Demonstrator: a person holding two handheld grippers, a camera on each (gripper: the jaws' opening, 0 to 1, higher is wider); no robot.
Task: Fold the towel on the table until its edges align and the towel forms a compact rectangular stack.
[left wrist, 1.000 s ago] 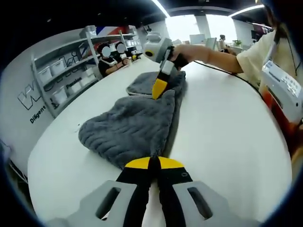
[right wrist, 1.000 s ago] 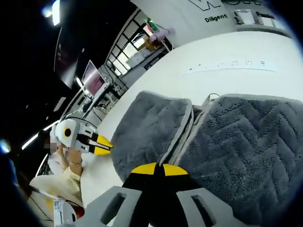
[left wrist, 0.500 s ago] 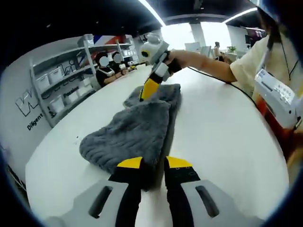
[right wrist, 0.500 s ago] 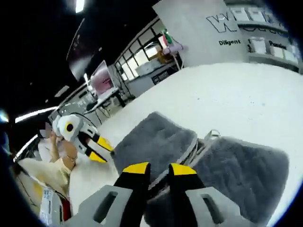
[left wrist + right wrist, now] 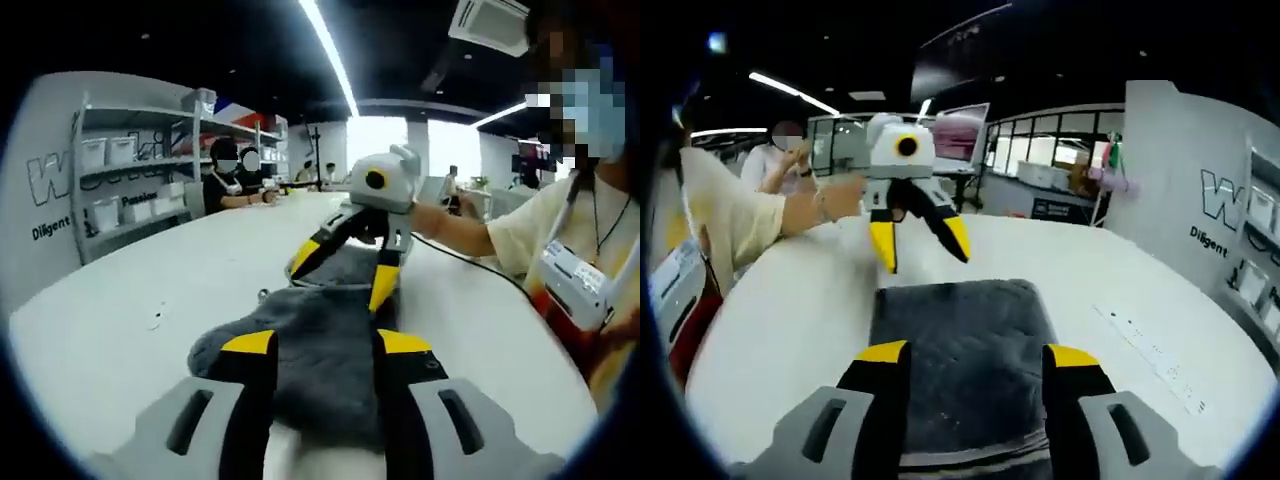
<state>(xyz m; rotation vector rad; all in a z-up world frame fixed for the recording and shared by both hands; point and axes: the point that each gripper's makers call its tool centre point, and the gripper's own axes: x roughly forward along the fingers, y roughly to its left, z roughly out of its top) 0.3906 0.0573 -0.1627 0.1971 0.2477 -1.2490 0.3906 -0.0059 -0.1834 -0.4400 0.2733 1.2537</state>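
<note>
Left gripper view: towel (image 5: 330, 350) on table (image 5: 120, 310), between both tongs' spread, released jaws.

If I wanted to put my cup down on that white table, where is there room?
Bare table lies on both sides of the grey towel: toward the person's sleeve, and toward the shelving. It is crowded over the towel, where both open hand-held grippers, left and right, face each other.

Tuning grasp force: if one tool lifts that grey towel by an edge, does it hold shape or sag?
Likely sags: the grey towel is thick pile cloth, and its near end slumps in soft rounded folds. Probably not slippery: the textured pile should grip the white table. Probably light but bulky, so an edge lift may undo the fold.
</note>
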